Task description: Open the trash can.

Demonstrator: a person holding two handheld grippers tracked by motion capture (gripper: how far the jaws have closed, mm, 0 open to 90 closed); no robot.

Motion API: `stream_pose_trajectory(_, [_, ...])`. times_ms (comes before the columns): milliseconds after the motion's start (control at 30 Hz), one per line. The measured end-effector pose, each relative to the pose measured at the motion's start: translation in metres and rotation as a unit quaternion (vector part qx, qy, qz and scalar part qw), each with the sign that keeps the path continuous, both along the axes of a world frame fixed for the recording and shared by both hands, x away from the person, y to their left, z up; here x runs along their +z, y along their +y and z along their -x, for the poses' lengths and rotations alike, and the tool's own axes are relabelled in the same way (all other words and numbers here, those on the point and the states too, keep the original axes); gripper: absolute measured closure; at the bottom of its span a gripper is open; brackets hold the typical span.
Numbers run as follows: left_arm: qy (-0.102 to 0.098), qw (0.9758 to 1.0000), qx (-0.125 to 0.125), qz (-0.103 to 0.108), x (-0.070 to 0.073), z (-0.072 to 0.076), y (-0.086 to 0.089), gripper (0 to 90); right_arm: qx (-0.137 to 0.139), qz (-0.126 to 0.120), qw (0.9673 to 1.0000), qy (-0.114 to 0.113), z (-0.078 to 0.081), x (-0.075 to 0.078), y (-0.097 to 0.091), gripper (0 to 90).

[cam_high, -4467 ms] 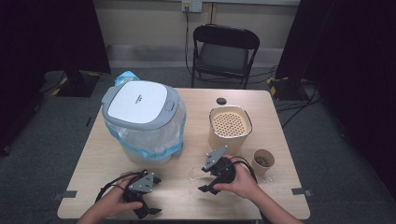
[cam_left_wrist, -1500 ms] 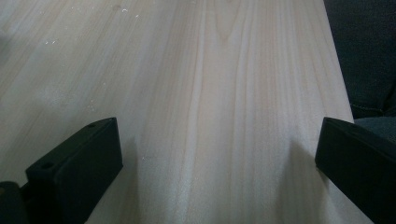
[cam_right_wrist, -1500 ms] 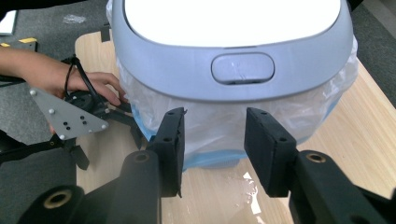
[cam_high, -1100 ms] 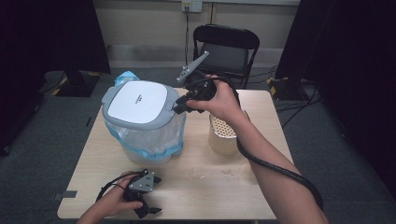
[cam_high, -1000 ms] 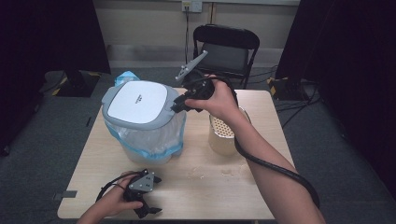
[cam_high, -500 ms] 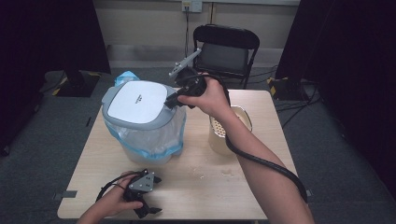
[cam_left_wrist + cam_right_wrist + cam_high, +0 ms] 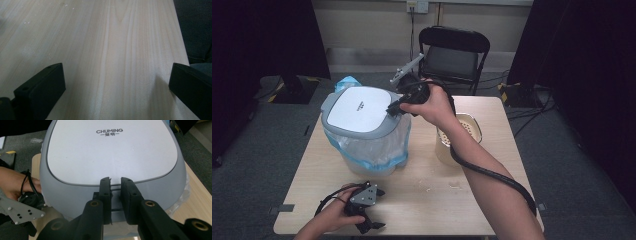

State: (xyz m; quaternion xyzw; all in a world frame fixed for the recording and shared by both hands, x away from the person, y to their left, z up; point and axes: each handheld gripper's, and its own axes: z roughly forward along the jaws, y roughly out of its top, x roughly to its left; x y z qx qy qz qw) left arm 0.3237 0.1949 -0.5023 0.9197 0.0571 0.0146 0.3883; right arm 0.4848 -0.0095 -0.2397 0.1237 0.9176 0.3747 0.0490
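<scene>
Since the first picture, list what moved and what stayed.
The right gripper left the table's near edge, reached up over the bin's grey lid, and its jaws have just closed at the lid's rim. The left gripper, bin and beige container stayed put.

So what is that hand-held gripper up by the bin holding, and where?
The right hand-held gripper pinches the bin lid at its grey rim's edge.

Beige perforated container [image 7: 458, 136] on table [image 7: 427, 200]; black folding chair [image 7: 454, 50] behind.
</scene>
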Motion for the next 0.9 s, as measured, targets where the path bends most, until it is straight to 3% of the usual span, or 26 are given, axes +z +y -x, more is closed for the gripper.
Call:
stream_pose_trajectory(133, [0.000, 1.0000, 0.000, -0.004, 0.001, 0.000, 0.000, 0.0, 0.003, 0.008, 1.0000, 0.001, 0.001, 0.000, -0.001, 81.3])
stream_pose_trajectory(600, [0.004, 1.0000, 0.005, -0.002, 0.001, 0.001, 0.000, 0.0, 0.005, -0.012, 0.9998, 0.015, 0.000, -0.006, -0.012, 85.6])
stream_pose_trajectory(767, [0.003, 1.0000, 0.005, -0.006, 0.001, 0.001, 0.000, 0.0, -0.003, -0.016, 0.9998, 0.006, -0.001, -0.005, -0.015, 70.2])
stream_pose_trajectory(900, [0.003, 1.0000, 0.005, -0.007, 0.001, 0.001, 0.000, 0.0, -0.013, -0.048, 0.9987, 0.007, -0.001, -0.004, -0.022, 55.9])
